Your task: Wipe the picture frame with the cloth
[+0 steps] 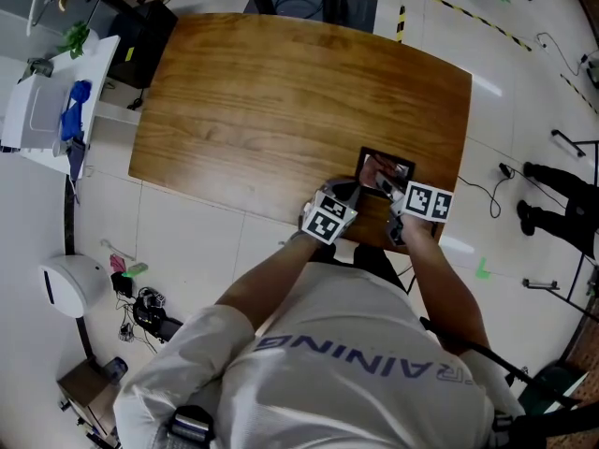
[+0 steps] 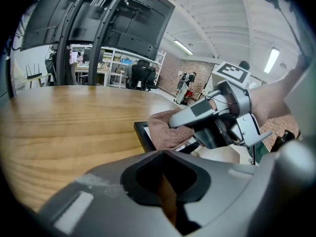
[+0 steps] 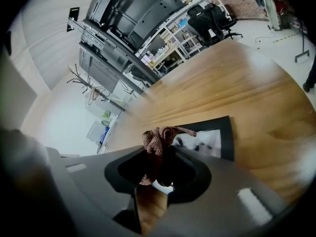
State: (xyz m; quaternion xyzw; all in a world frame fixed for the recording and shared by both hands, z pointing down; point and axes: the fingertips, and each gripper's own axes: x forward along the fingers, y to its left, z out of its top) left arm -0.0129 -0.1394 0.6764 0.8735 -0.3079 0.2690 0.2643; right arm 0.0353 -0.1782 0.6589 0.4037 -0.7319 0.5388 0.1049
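Head view: we note the black rectangular picture frame [image 1: 386,169] lying flat at the near edge of the wooden table [image 1: 281,101], with the left tool [image 1: 348,195] and right tool [image 1: 386,189] at it.

Left gripper view: the left tool's jaws are together with nothing between them, just beside the frame.

Right gripper view: the right tool is clamped on the pinkish-brown knitted cloth [image 3: 154,141], which is over the frame.

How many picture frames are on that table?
1. The picture frame lies flat near the table's near right edge, partly under the cloth held by the right gripper. No others show.
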